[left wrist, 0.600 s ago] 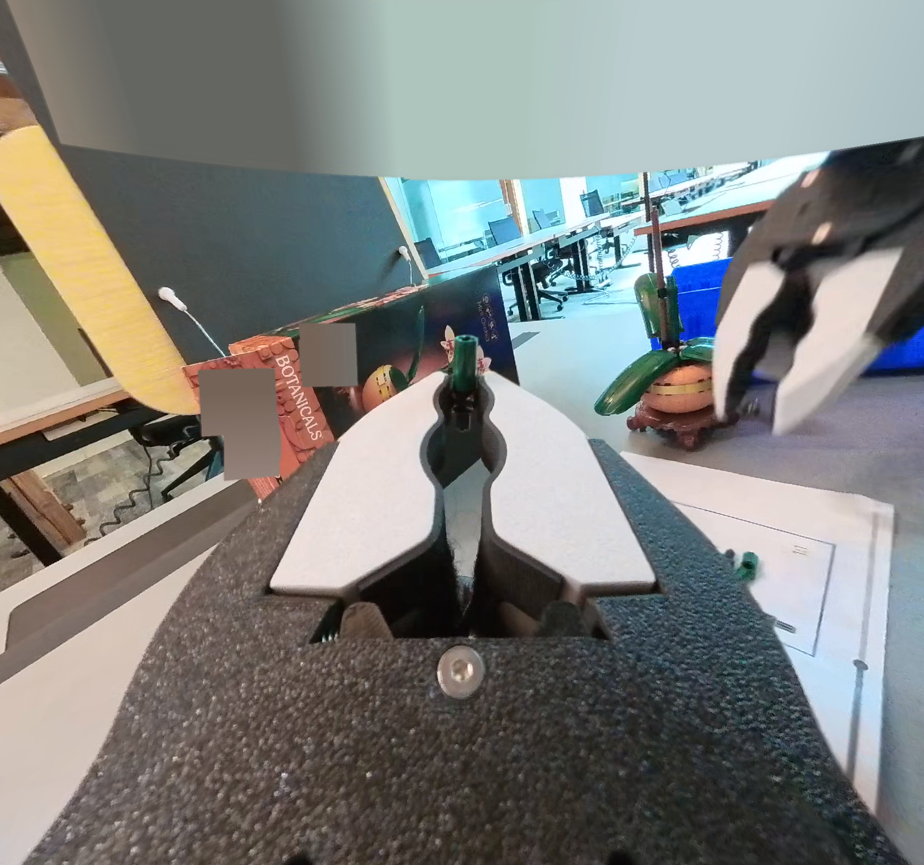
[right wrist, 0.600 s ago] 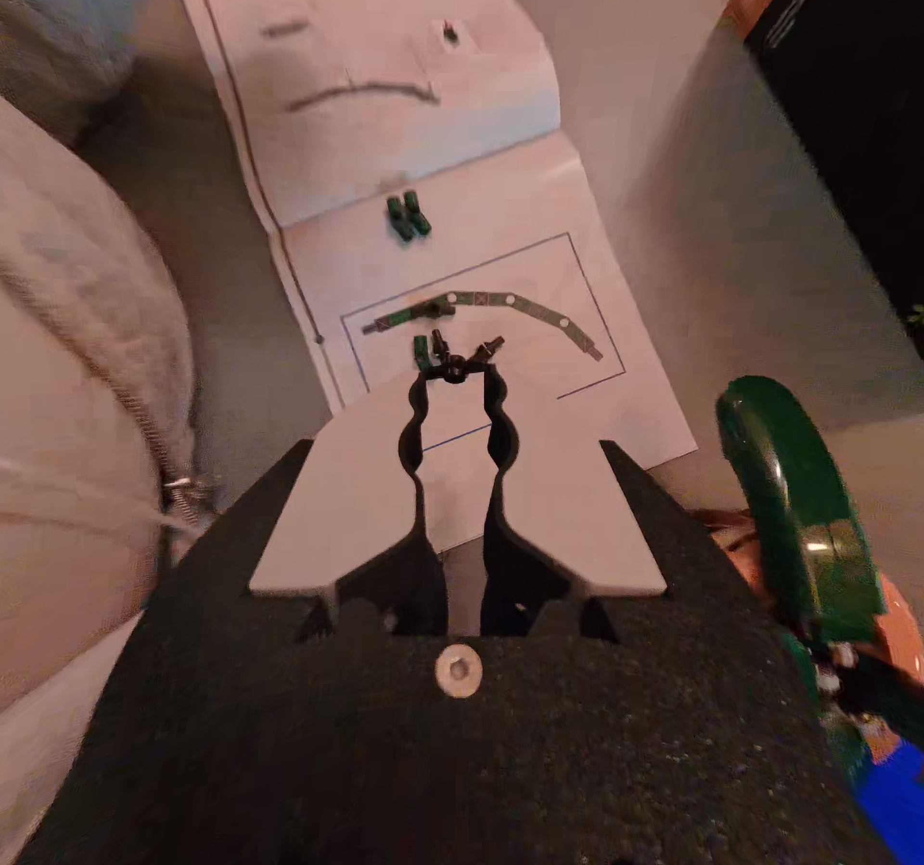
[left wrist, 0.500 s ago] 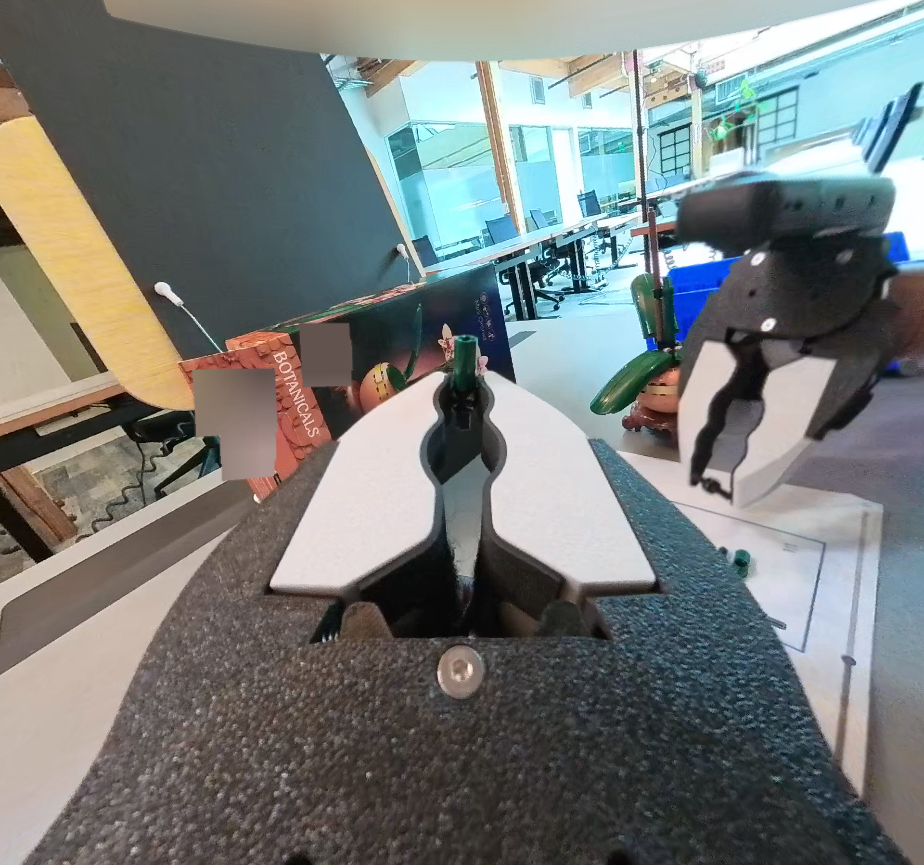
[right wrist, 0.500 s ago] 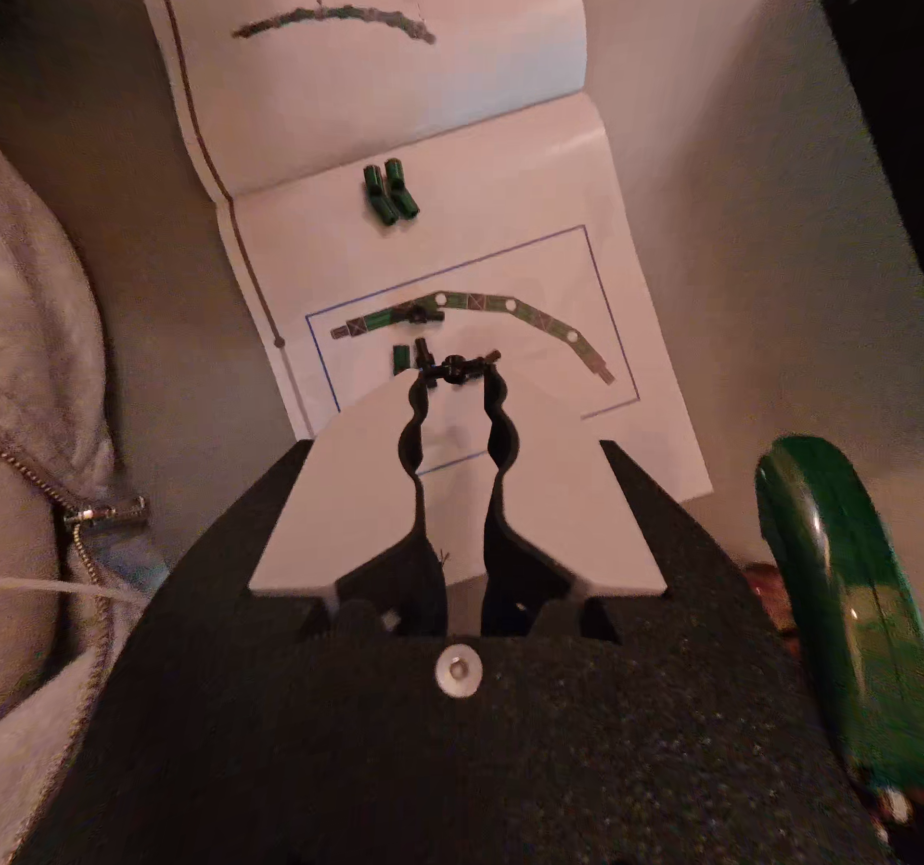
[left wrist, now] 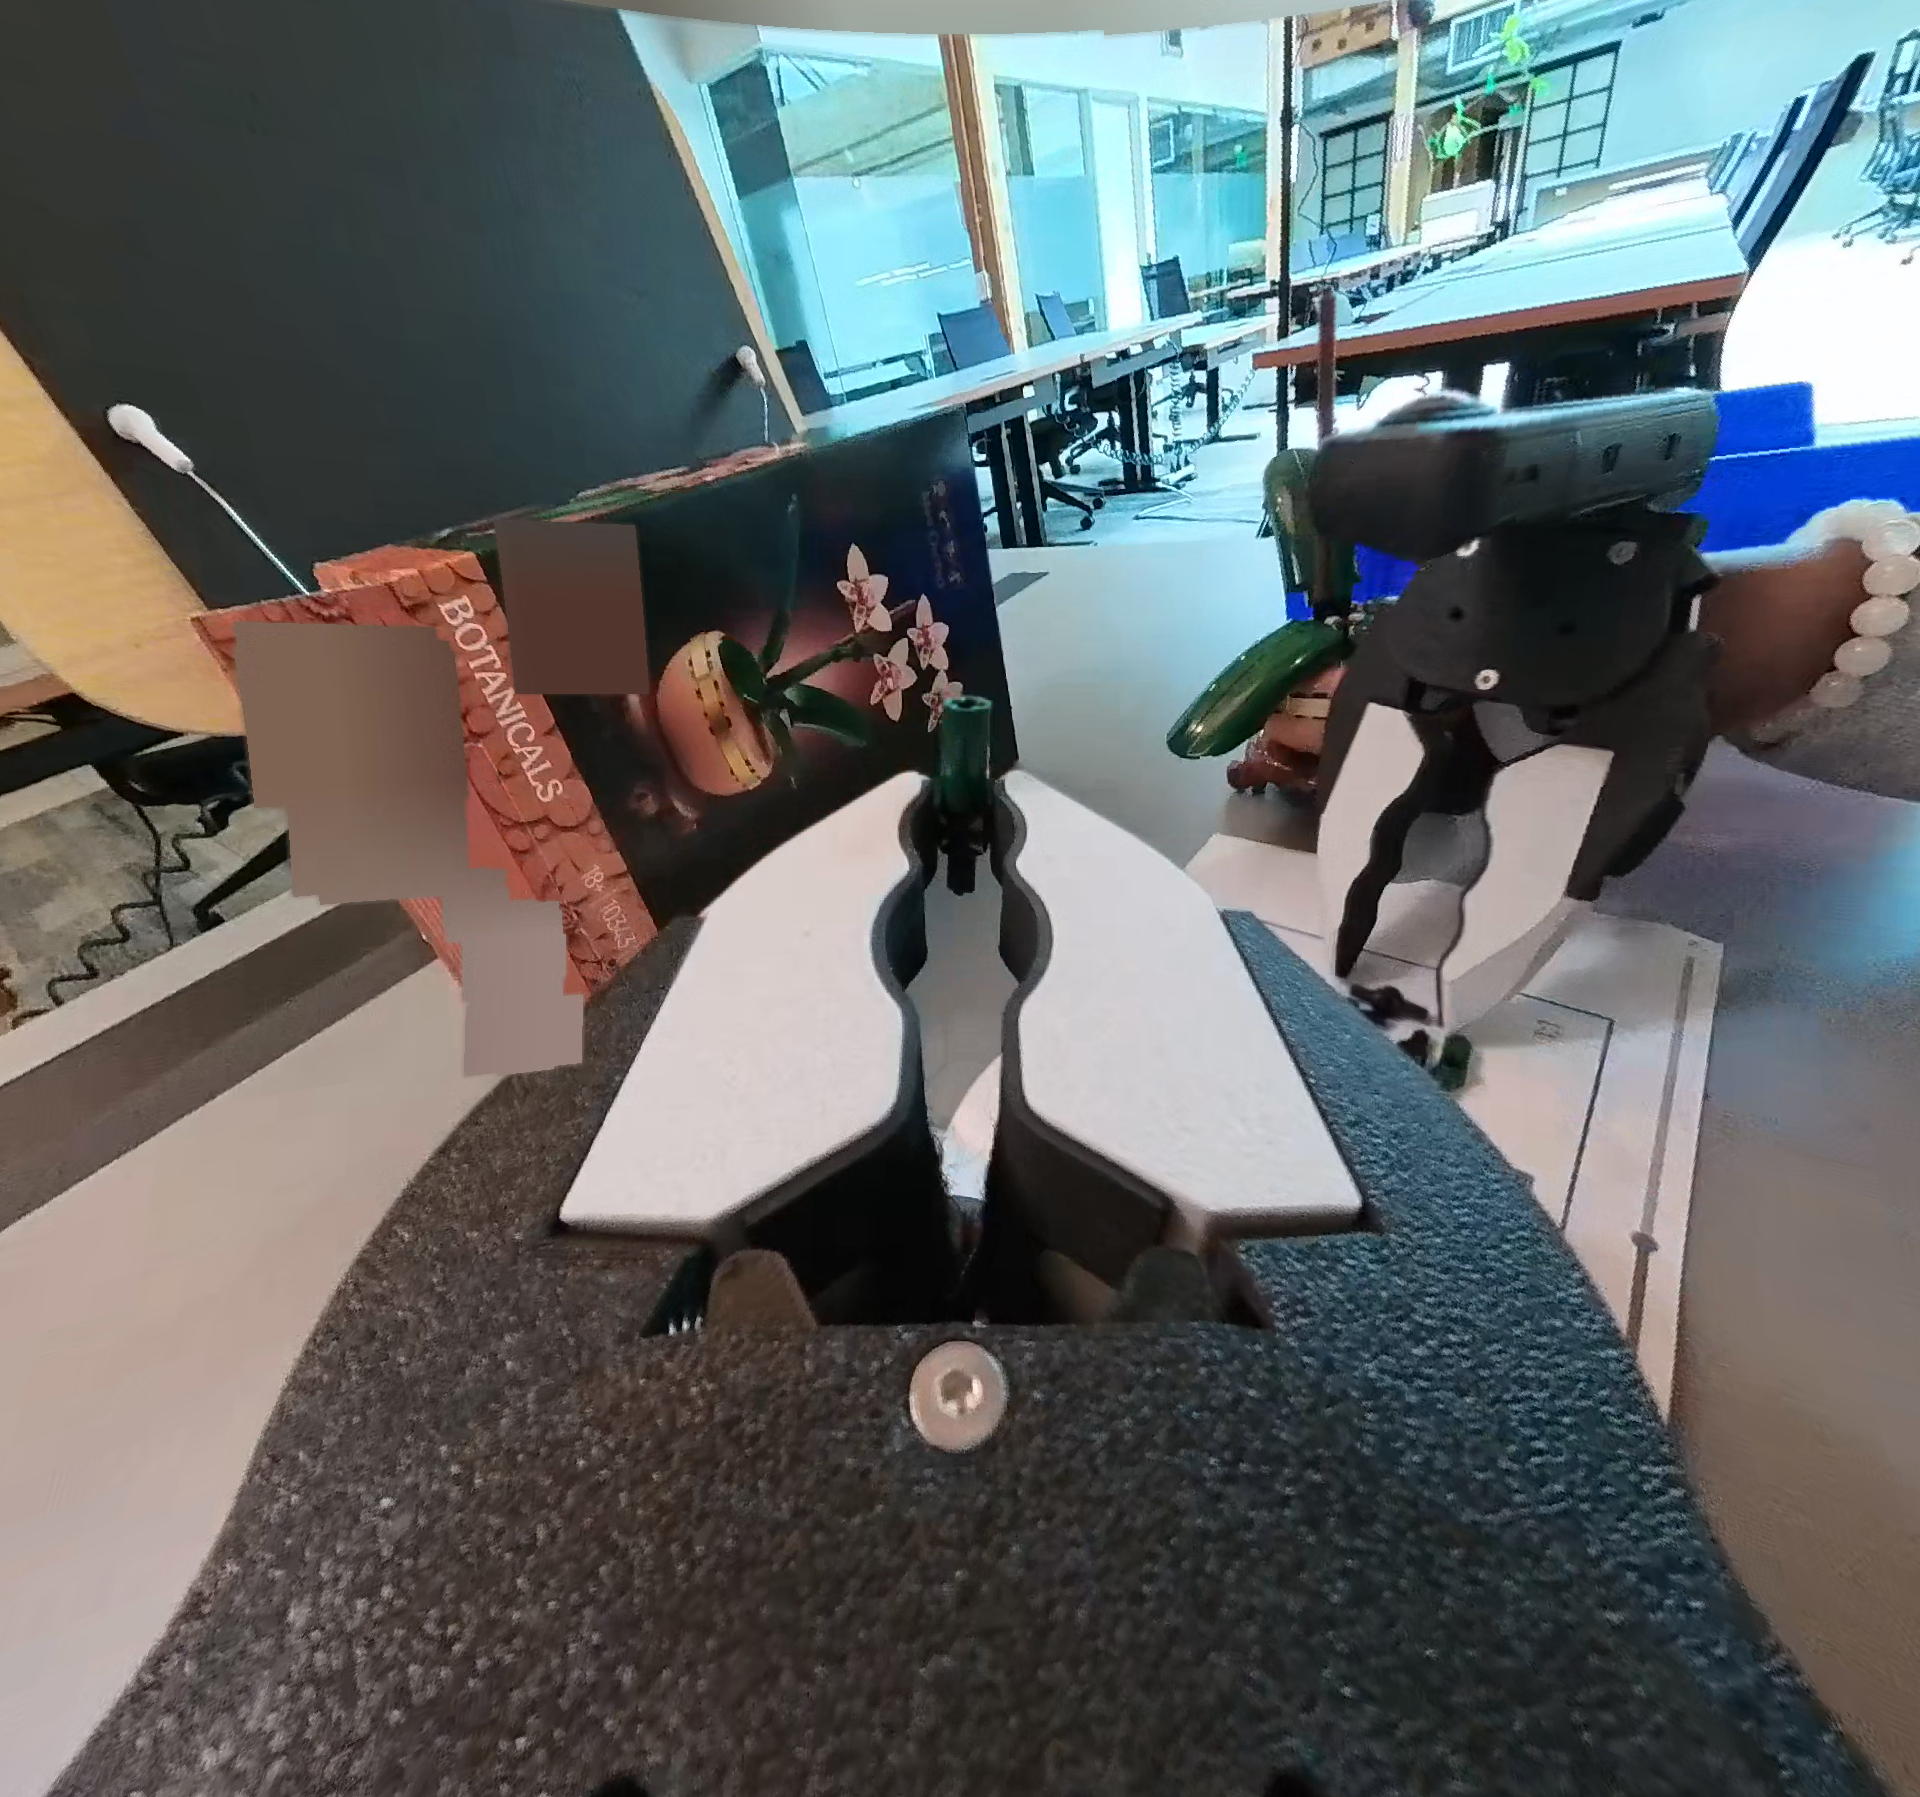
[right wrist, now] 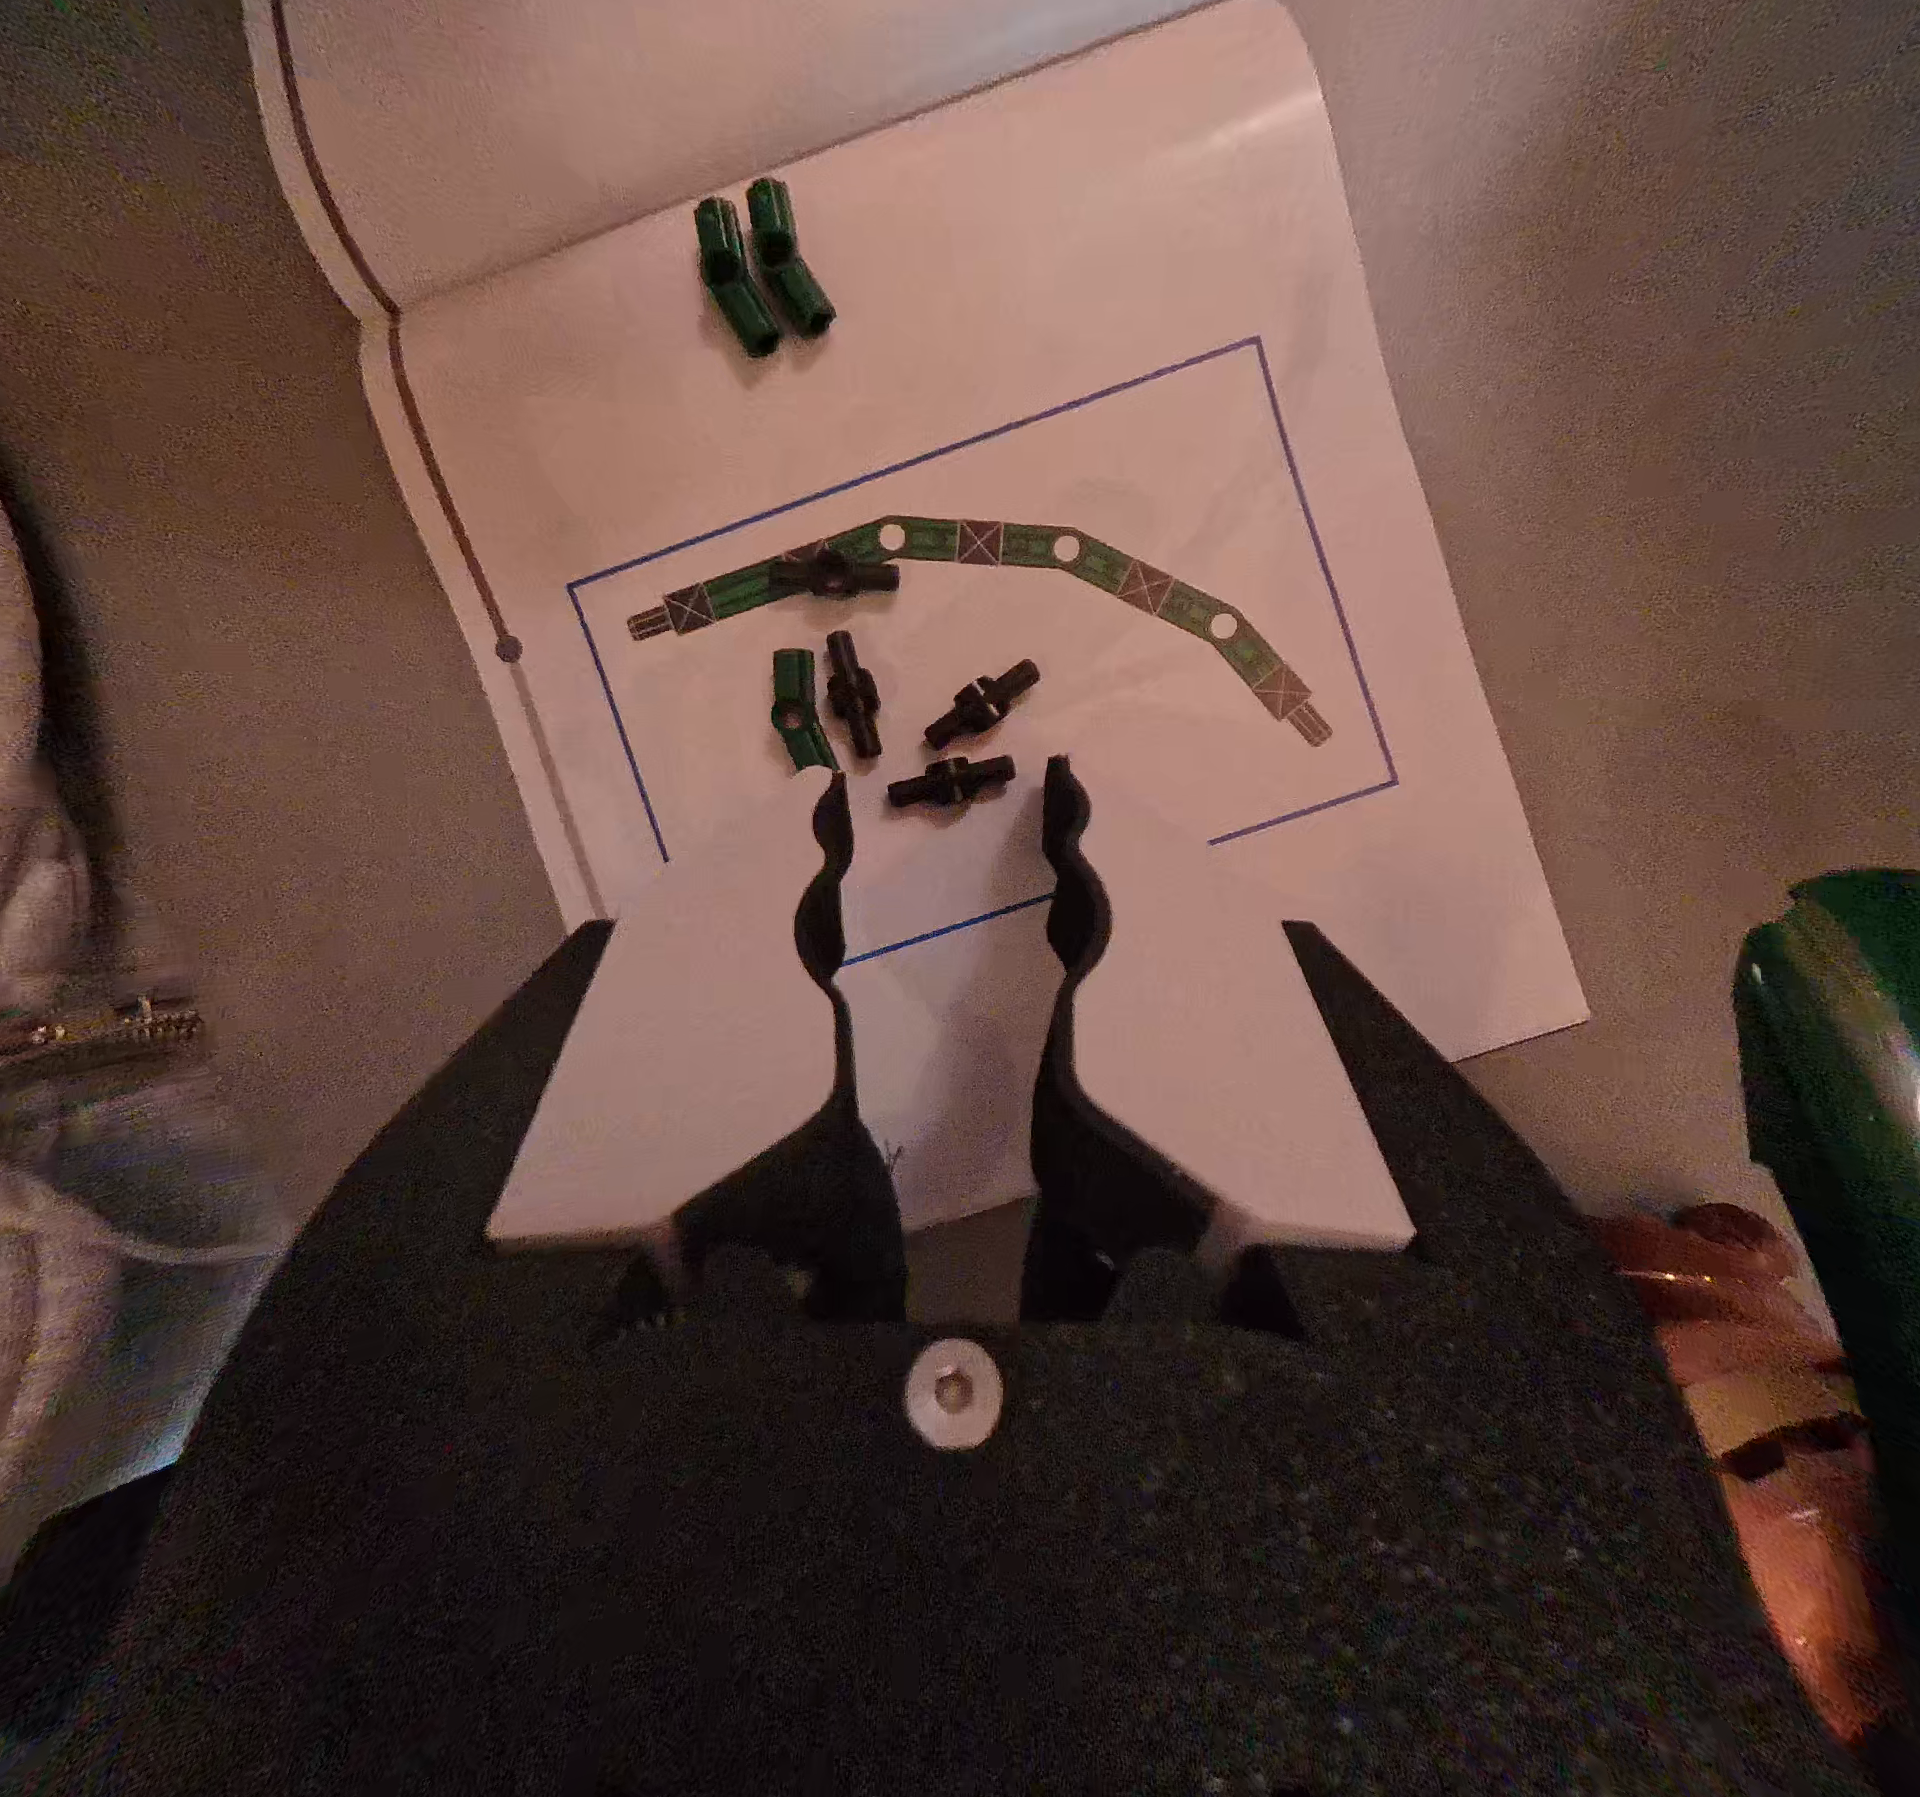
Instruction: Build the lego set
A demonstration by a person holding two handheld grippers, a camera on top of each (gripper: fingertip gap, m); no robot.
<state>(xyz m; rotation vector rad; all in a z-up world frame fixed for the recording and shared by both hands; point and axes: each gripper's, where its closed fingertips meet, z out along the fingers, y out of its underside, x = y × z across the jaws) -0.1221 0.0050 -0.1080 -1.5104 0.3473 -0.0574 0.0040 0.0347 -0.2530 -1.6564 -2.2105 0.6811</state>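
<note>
My left gripper (left wrist: pixel 961 791) is shut on a small green connector (left wrist: pixel 964 739) with a black pin in it, held upright above the table. My right gripper (right wrist: pixel 945 776) is open, tips down just over the instruction sheet (right wrist: pixel 1039 293). A black pin (right wrist: pixel 951 783) lies on the sheet between its fingertips, untouched. Three more black pins (right wrist: pixel 982 703) and a green connector (right wrist: pixel 798 724) lie just beyond. Two green connectors (right wrist: pixel 764 267) lie farther up the sheet. The right gripper also shows in the left wrist view (left wrist: pixel 1392 978).
The part-built plant model, with green leaves (left wrist: pixel 1247 708) on a brown pot (right wrist: pixel 1745 1384), stands right beside the right gripper. The set's box (left wrist: pixel 727 687) stands behind the left gripper. A person's jacket (right wrist: pixel 83 1072) is at the left. One gripper's finger ends stand about 20 cm off the other's.
The right gripper has come down over the sheet and its jaws stand wider apart. The left gripper still holds the green connector in the same place.
</note>
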